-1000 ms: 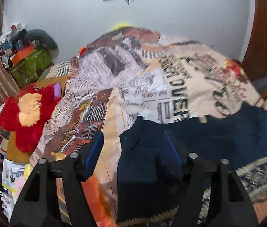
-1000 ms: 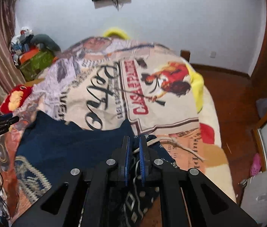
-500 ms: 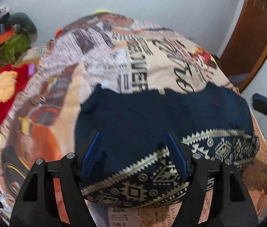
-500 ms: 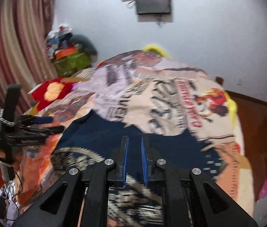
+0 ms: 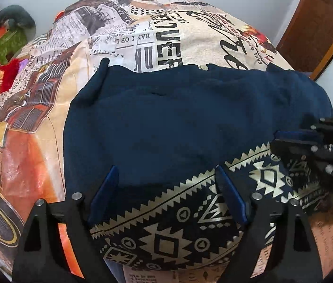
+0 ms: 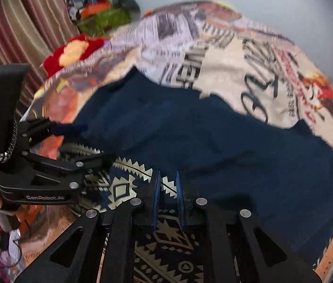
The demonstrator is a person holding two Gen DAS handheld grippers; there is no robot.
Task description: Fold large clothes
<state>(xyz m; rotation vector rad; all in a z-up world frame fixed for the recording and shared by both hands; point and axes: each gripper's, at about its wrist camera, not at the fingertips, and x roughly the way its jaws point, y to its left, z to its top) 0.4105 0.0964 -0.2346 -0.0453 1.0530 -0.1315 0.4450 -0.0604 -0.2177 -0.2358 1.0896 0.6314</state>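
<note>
1. On the bed (image 5: 190, 47), over a newspaper-print cover, lies the navy garment (image 5: 178, 122) — plain blue upper part, patterned cream-and-black band along the near edge.
2. Left hand-held gripper (image 5: 166, 181): jaws spread wide and opening, poised over the patterned band; the pads press on no cloth.
3. Right hand-held gripper (image 6: 167, 188): blue pads pressed nearly together — whether cloth is pinched between them cannot be told.
4. Red plush toy (image 6: 72, 52) sits at the bed's left edge.
</note>
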